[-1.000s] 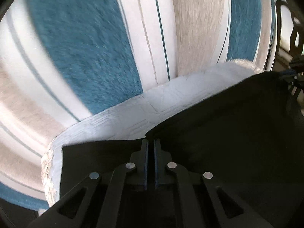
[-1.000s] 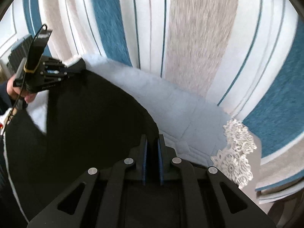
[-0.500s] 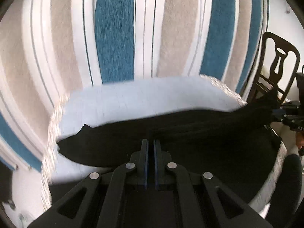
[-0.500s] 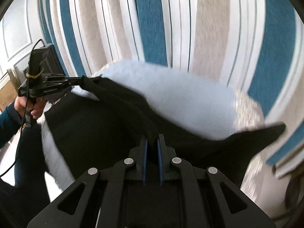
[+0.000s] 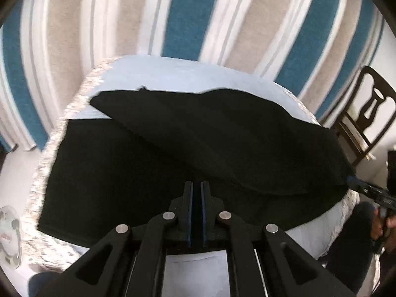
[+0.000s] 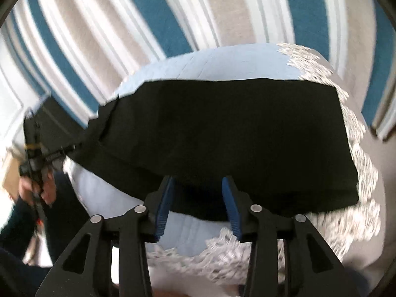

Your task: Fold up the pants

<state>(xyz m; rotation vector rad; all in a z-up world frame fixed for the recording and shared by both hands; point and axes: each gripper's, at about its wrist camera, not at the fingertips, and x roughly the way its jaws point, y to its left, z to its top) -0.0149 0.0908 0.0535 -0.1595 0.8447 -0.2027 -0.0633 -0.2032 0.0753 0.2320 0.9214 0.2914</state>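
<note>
— Closest to us, what do we see of our left claw (image 5: 196,193)?

— Its jaws stand pressed together on the near edge of the black pants (image 5: 173,153), pinching the cloth. In the right wrist view the left claw (image 6: 61,152) grips the pants at their left corner.

— And our right claw (image 6: 196,198)?

— Spread wide, its blue pads (image 6: 163,203) clear of the fabric, holding nothing, just above the near hem.

— Where do the pants lie?

— Across the round worktop (image 6: 222,61) with its pale blue cloth and lace trim (image 6: 358,128), one layer folded diagonally over the other.

— Beyond that?

— We see striped curtains (image 5: 188,12), and a dark wooden chair (image 5: 366,113) far right.
</note>
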